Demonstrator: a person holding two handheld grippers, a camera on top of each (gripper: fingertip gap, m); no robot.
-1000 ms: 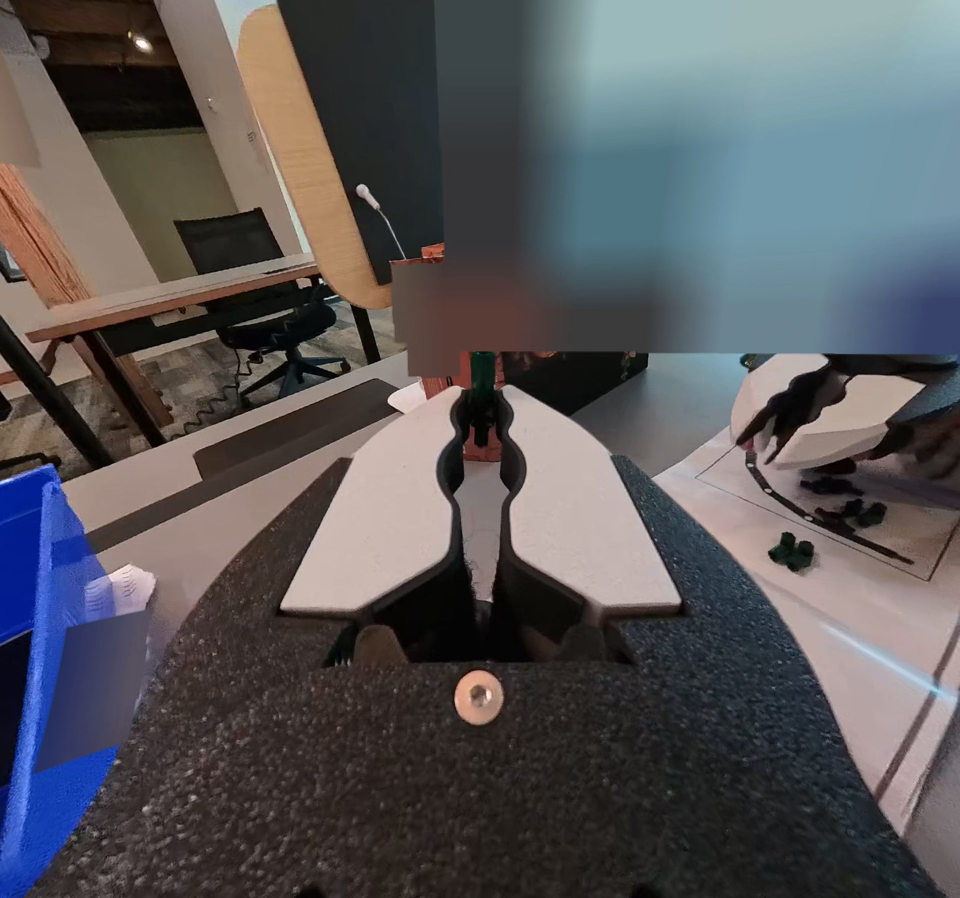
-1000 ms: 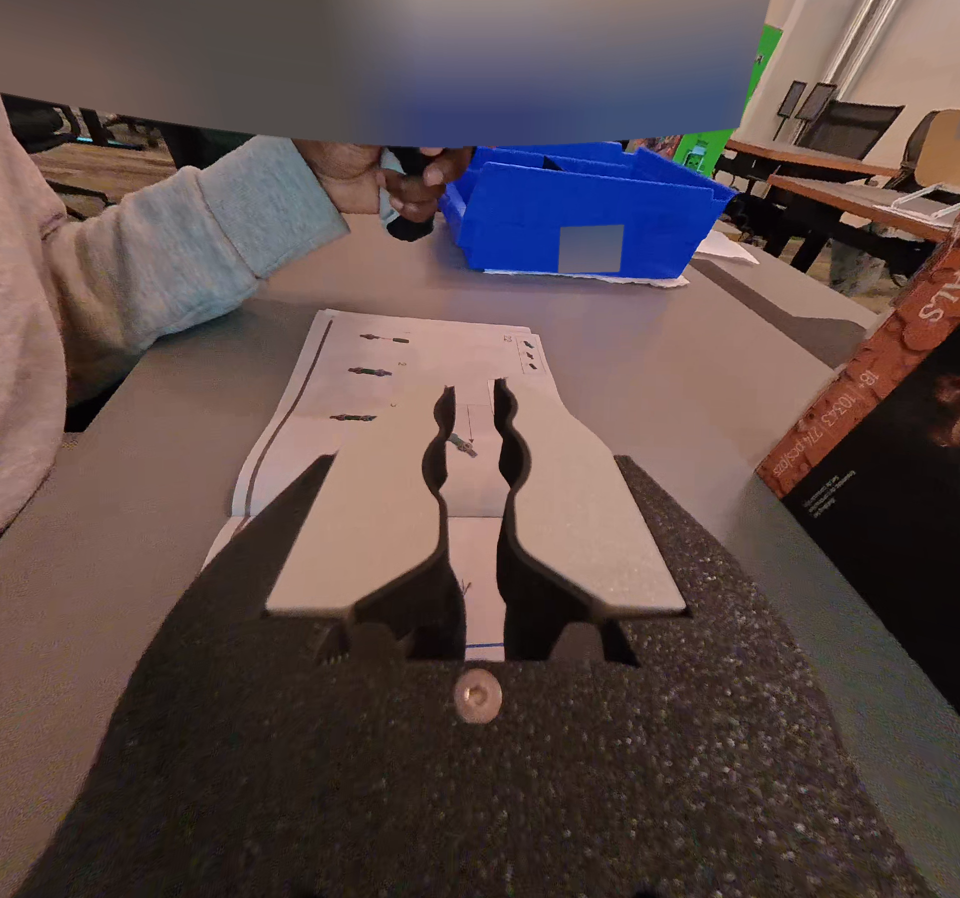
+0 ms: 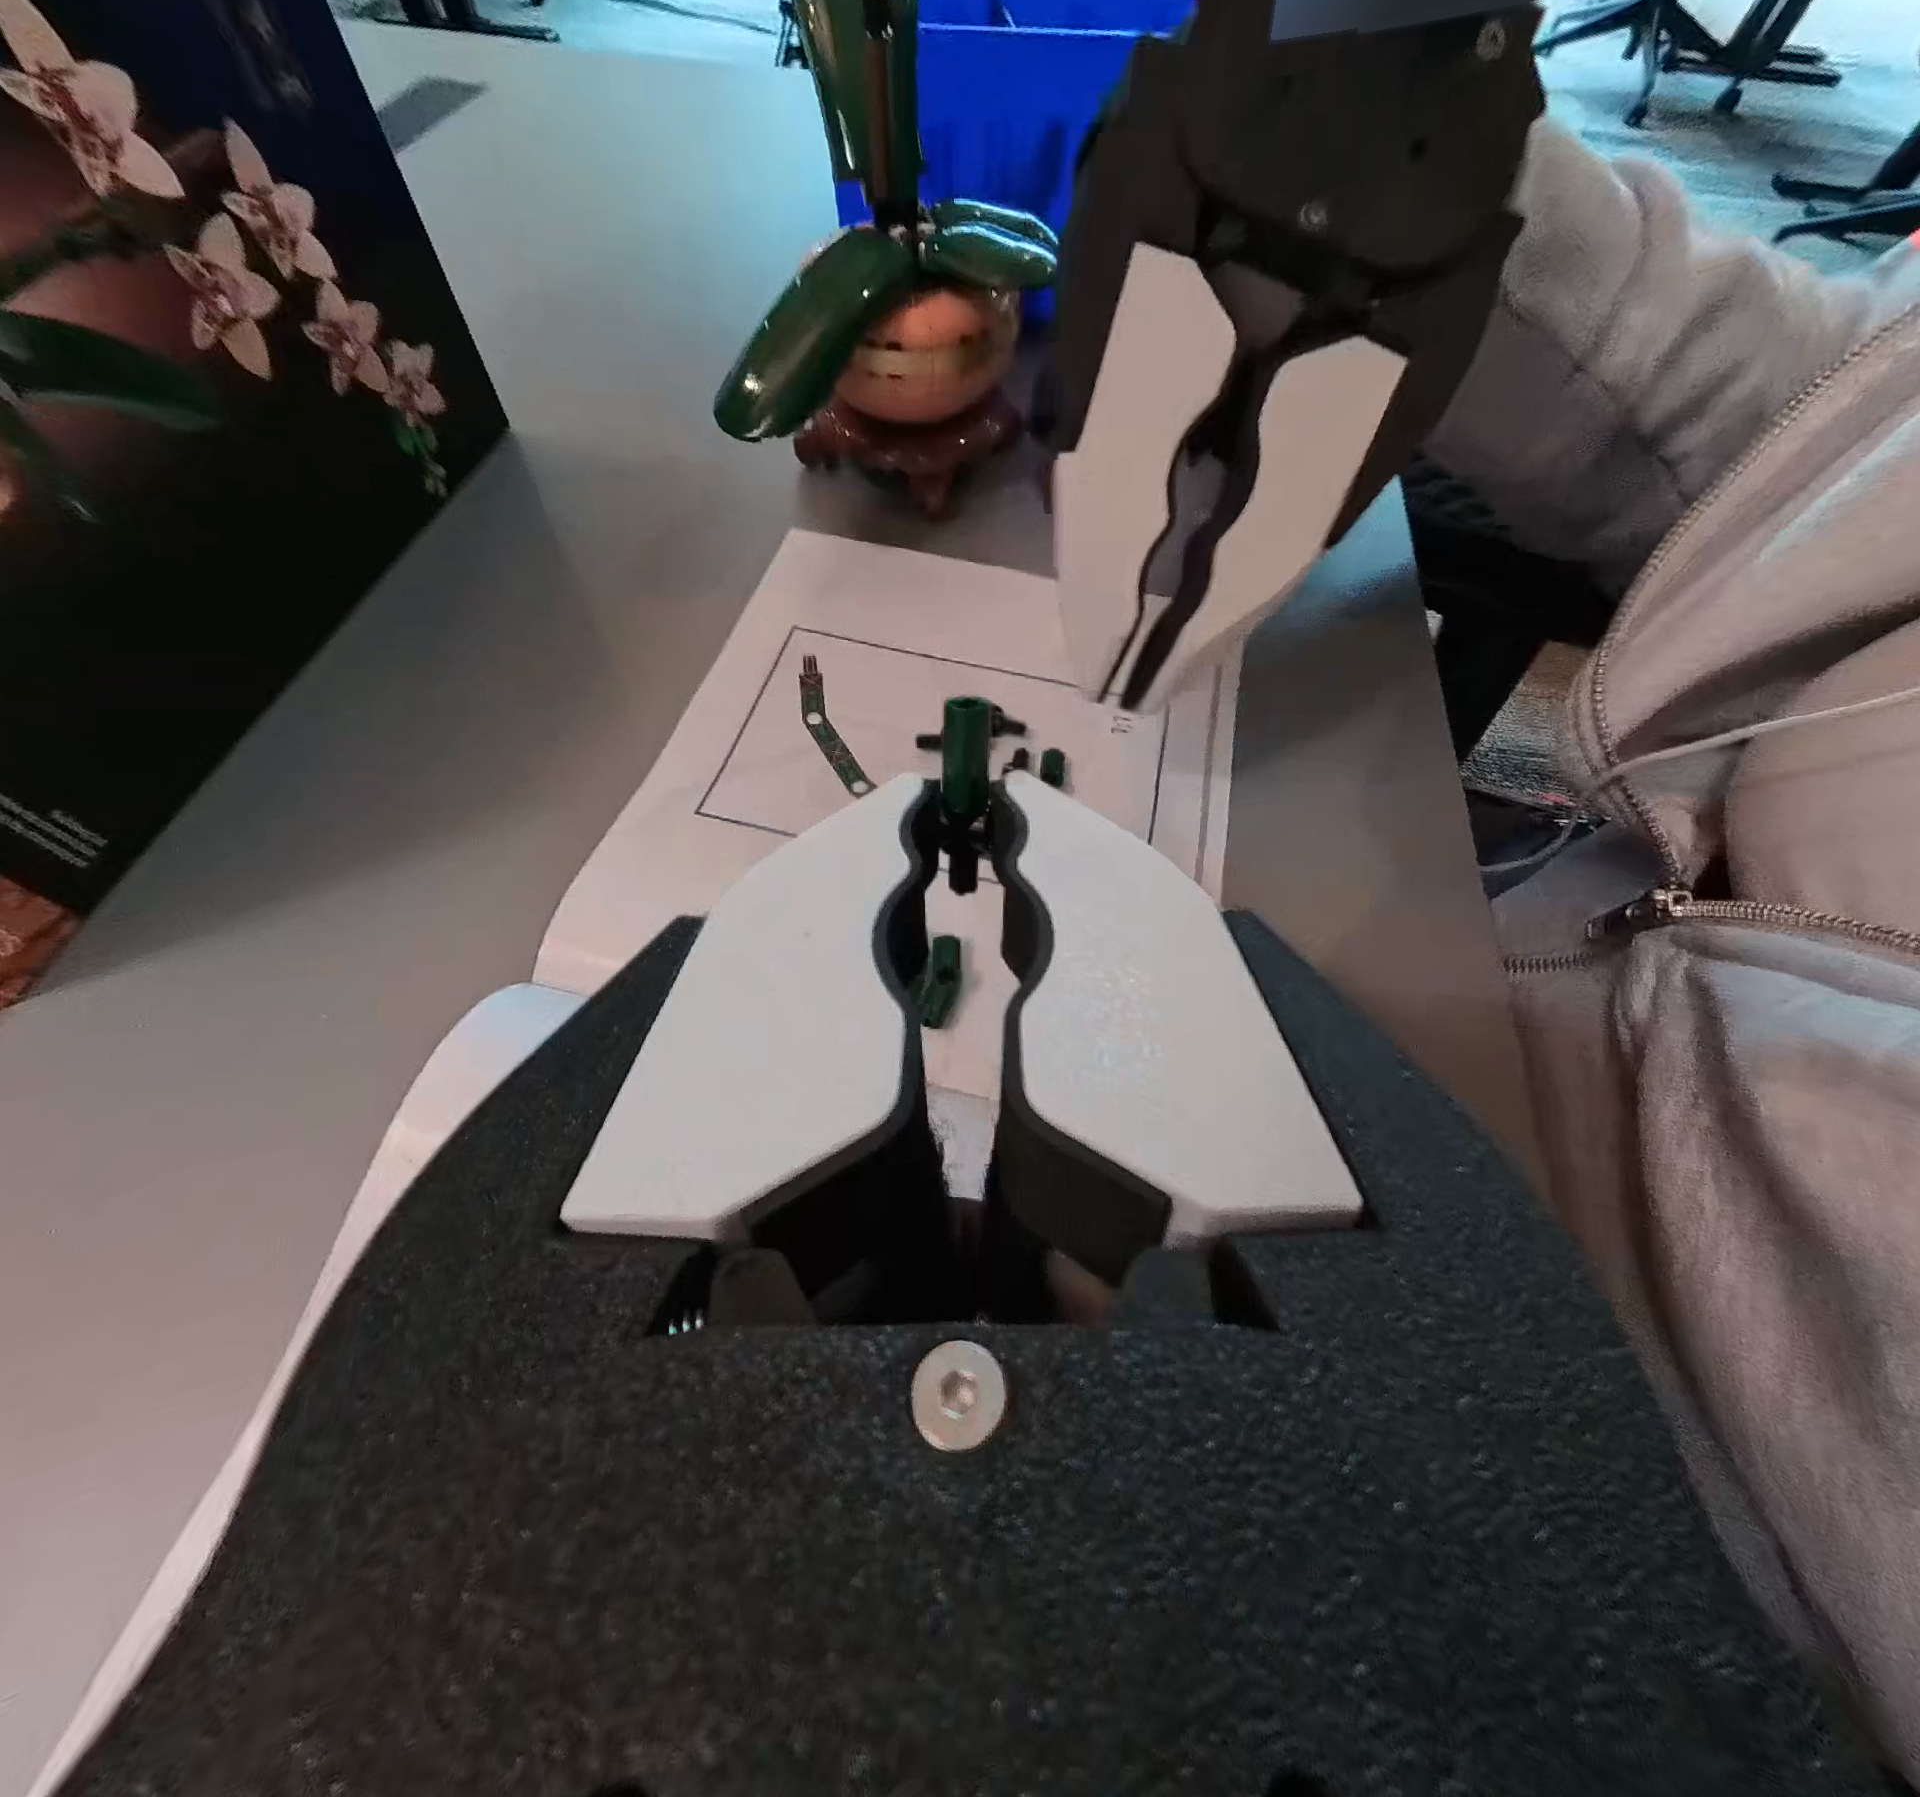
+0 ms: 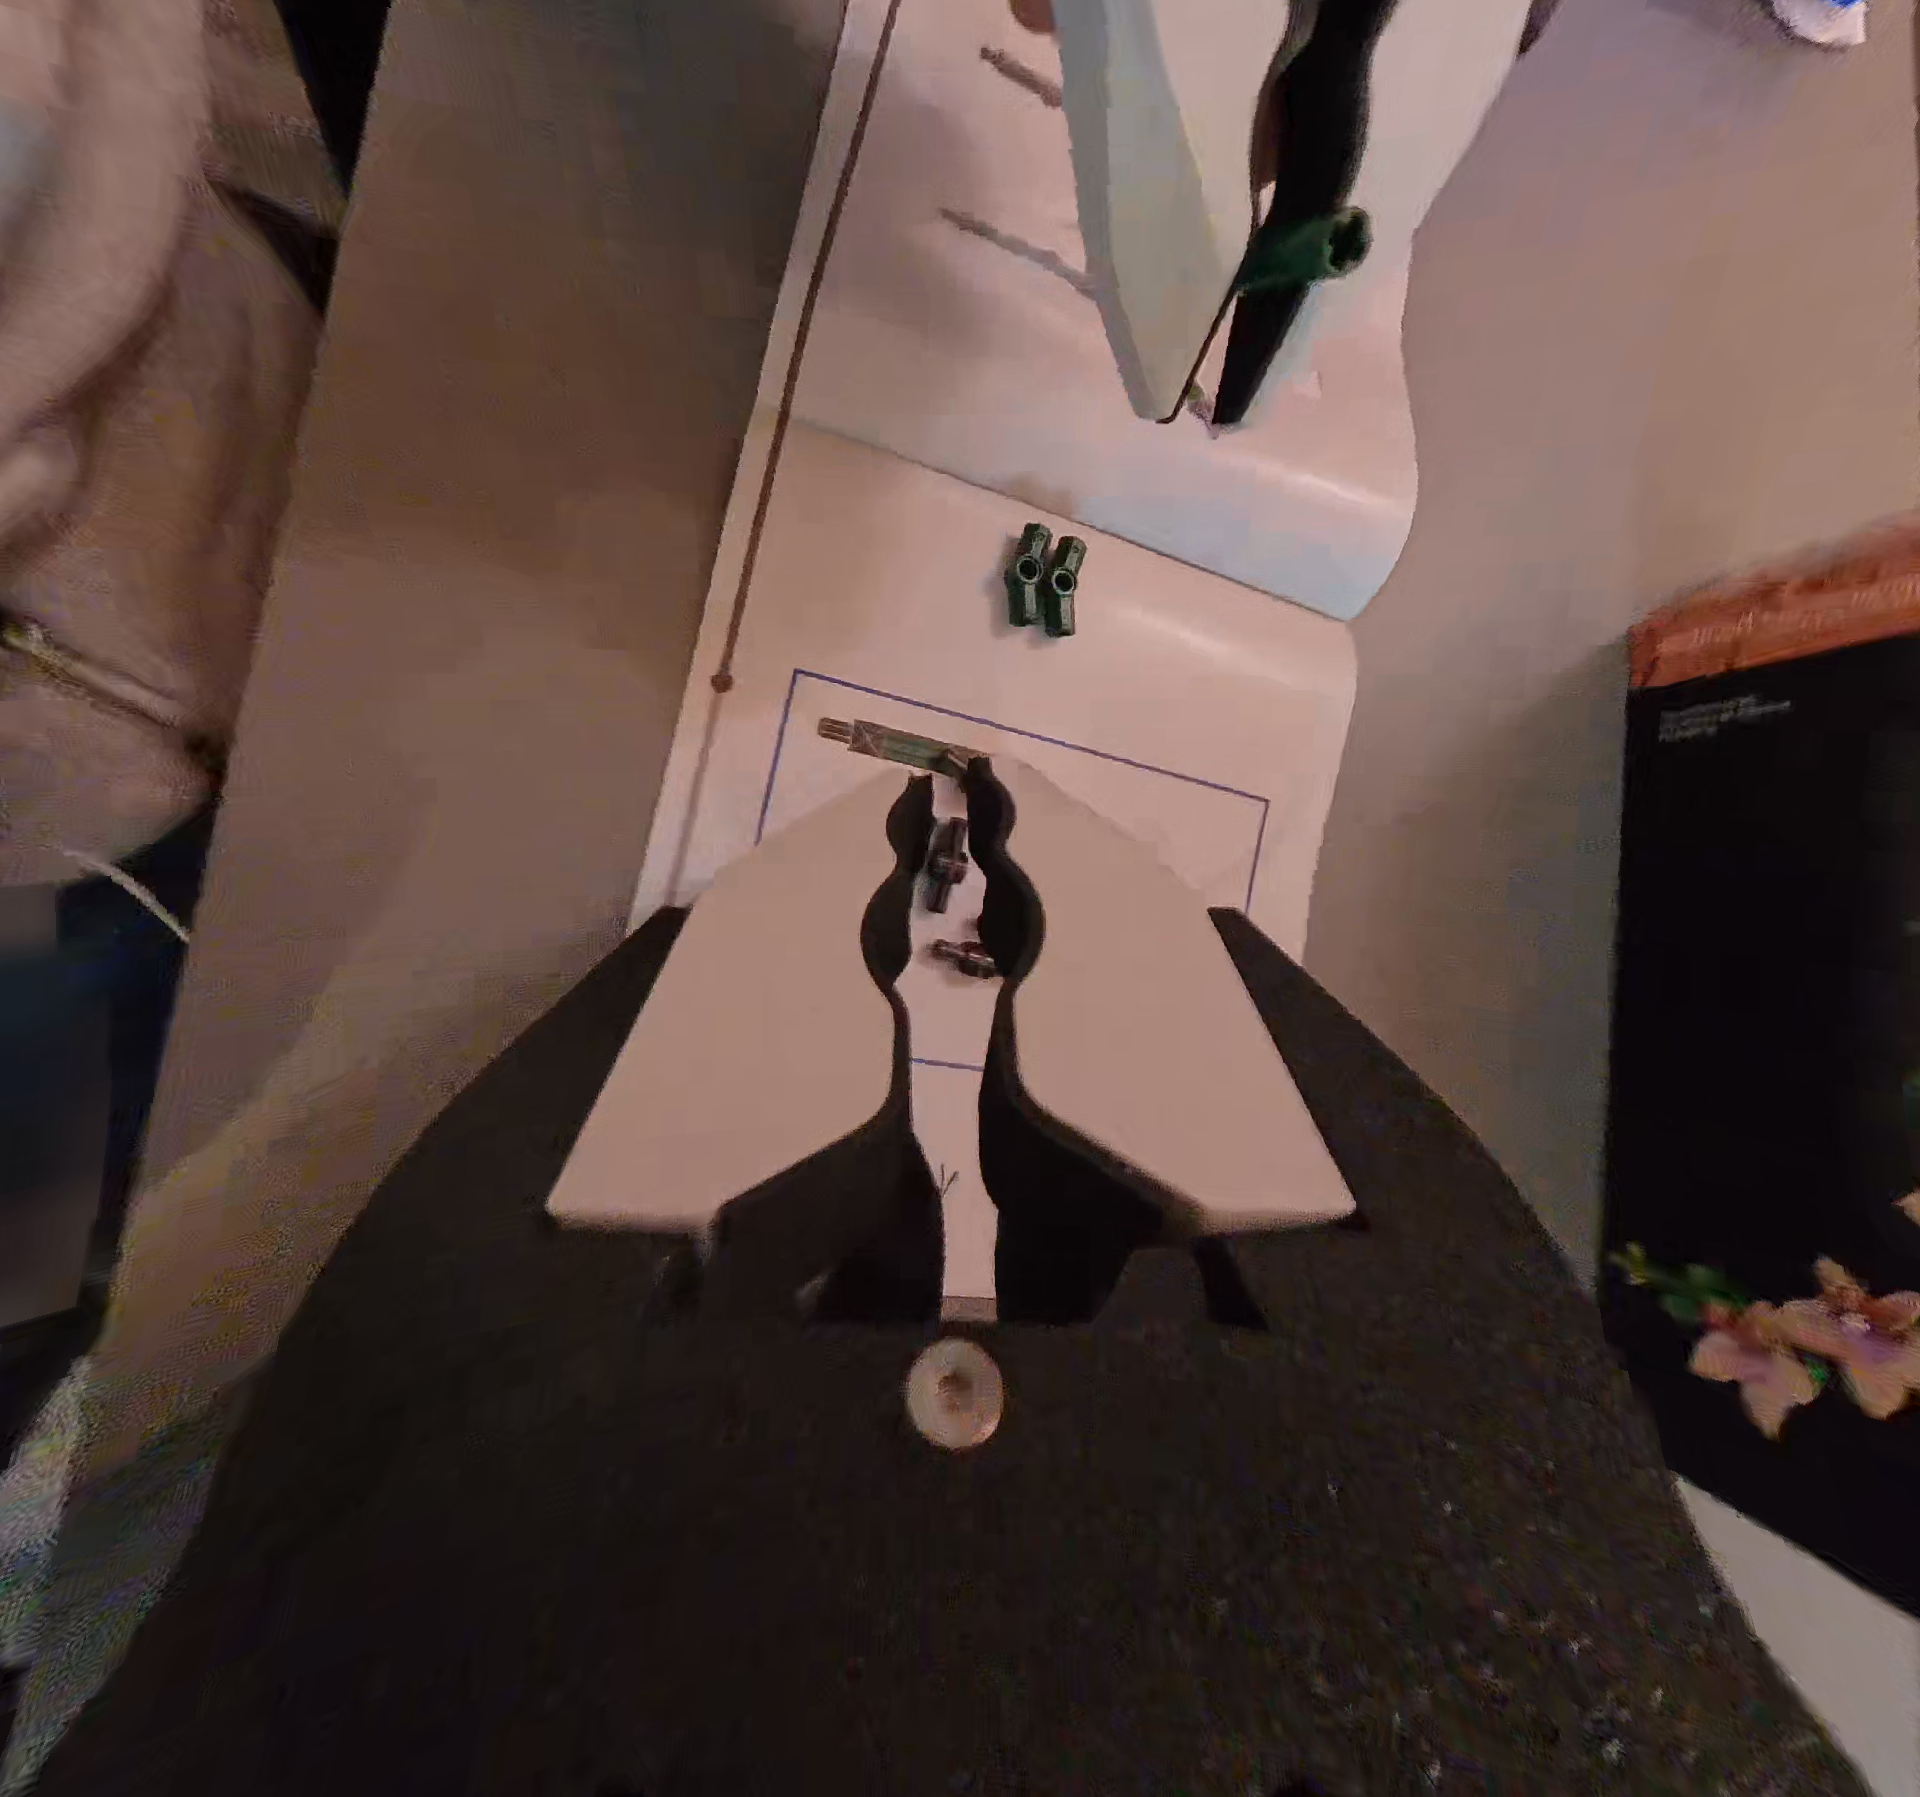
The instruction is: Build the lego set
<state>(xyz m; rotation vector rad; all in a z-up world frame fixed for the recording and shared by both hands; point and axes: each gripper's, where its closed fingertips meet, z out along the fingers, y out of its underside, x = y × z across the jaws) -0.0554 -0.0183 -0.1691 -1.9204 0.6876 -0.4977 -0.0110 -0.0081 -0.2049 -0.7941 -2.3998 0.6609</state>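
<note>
Lego stem piece (image 3: 963, 750) sits clenched in left gripper (image 3: 961, 802); right gripper (image 4: 951, 791), fingers parted and empty, hovers over pins (image 4: 943, 877) mid-booklet (image 4: 1143, 667) (next, probably: pinch one).

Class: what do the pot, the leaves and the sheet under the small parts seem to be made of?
Pot: glossy plastic, likely; it shows bright highlights. Leaves: shiny dark green plastic, smooth with glare. Sheet: matt white paper, thin and curling at its edge.
</note>
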